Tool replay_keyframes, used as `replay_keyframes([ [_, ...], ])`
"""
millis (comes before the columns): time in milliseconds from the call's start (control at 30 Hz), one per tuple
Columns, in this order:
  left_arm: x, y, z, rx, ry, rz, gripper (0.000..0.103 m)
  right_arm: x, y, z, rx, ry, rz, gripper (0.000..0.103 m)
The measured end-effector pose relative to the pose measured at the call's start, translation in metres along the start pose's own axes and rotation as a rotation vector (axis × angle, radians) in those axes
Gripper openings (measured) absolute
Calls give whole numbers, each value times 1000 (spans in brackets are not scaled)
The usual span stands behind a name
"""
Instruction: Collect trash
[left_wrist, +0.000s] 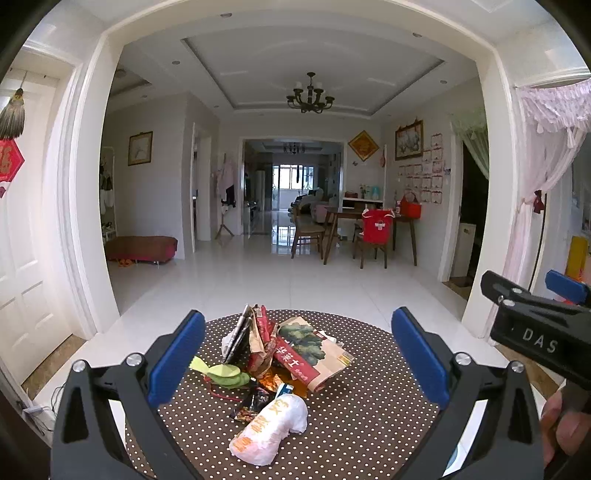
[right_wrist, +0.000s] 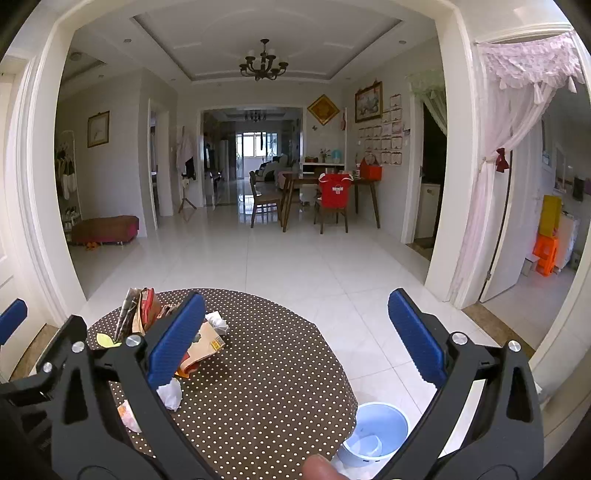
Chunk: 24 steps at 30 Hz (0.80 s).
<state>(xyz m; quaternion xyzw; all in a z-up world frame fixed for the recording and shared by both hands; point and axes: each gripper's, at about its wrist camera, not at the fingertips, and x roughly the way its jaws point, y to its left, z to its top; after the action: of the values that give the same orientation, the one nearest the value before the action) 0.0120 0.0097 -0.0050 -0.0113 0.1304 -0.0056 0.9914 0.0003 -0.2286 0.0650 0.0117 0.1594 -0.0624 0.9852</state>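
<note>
A pile of trash lies on a round brown polka-dot table (left_wrist: 362, 424): a white plastic bag with orange print (left_wrist: 271, 428), a torn paper carton with a tree picture (left_wrist: 314, 350), green scraps (left_wrist: 225, 374), dark snack wrappers (left_wrist: 255, 402) and upright torn packets (left_wrist: 247, 332). My left gripper (left_wrist: 297, 358) is open, held above the pile and empty. My right gripper (right_wrist: 295, 339) is open and empty over the table's right part (right_wrist: 266, 369), with the pile (right_wrist: 147, 310) at its left finger. A light blue bin (right_wrist: 373, 432) stands on the floor beside the table.
White tiled floor (right_wrist: 295, 258) stretches ahead to a dining table with chairs (right_wrist: 325, 195). A white pillar and a curtained doorway (right_wrist: 491, 184) are at the right. A low red bench (left_wrist: 142, 247) sits at the left wall. The right gripper shows in the left wrist view (left_wrist: 535, 295).
</note>
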Motion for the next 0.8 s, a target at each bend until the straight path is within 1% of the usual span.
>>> replay_keyframes([
  [800,3,0,-2,-8,3,-6,99,7,4,-5,-14,4,-1,97],
])
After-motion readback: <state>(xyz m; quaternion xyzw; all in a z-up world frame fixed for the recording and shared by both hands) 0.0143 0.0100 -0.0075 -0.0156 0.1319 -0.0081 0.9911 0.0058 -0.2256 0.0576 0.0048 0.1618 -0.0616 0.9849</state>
